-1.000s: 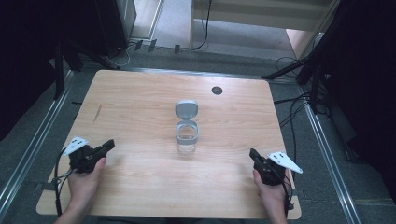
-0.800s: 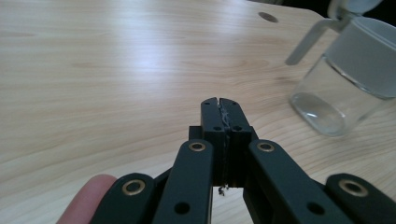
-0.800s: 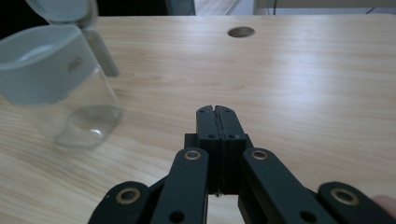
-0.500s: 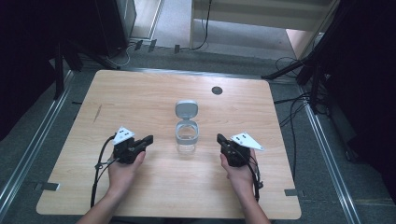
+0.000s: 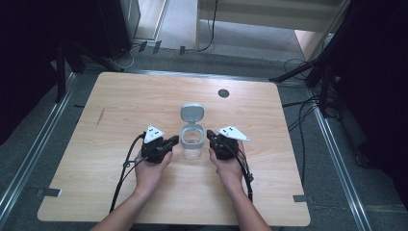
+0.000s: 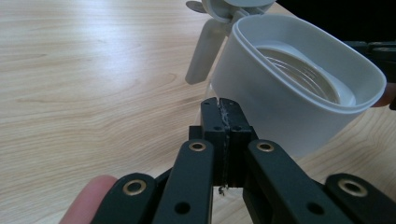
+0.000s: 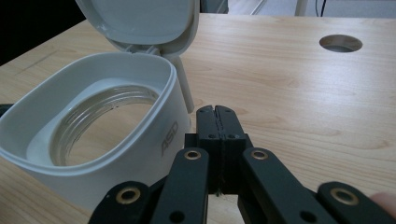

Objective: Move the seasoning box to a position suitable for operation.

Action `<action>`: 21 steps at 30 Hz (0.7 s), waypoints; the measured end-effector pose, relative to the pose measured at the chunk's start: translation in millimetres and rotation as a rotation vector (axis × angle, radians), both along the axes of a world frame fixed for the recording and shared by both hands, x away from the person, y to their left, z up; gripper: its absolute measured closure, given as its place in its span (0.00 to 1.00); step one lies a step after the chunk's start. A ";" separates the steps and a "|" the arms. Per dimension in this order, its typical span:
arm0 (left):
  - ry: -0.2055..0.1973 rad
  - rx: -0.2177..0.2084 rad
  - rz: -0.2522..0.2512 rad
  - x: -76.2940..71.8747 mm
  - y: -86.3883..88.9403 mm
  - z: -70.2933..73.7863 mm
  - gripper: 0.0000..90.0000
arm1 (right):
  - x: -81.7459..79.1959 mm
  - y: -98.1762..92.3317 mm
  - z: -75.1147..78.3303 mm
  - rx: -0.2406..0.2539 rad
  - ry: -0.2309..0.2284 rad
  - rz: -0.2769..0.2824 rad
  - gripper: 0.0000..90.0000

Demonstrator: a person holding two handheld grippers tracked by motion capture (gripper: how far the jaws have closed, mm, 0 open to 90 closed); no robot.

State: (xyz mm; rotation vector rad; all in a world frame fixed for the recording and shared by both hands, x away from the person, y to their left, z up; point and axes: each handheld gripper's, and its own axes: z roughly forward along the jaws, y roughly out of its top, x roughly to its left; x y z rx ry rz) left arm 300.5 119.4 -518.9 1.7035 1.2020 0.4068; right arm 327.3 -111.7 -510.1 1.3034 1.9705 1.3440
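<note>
Left gripper [image 5: 174,140]: jaws pressed together, empty, tips just beside the container's near wall. Right gripper [image 5: 210,138]: jaws likewise closed on nothing, tips just beside the opposite wall.

Container [image 5: 192,139]: white collar over a clear glass body, standing upright between the two grippers on the wooden table [image 5: 120,101]; whether either tip touches it cannot be told. Lid [image 5: 192,112]: grey, hinged, flipped open beyond the container (on the side away from both hands). Round hole [image 5: 223,93] in the tabletop: well beyond the right gripper.
</note>
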 end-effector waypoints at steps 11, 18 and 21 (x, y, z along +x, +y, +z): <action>0.000 0.010 0.003 -2.6 0.2 1.0 1.00 | -9.4 9.3 -1.4 -0.001 0.001 -0.006 1.00; -0.004 0.006 0.010 -10.4 4.5 1.2 1.00 | -17.0 14.8 -2.3 0.004 0.000 -0.012 1.00; -0.004 0.007 0.014 -14.2 8.2 1.0 1.00 | -21.1 18.1 -3.2 0.006 0.003 -0.013 1.00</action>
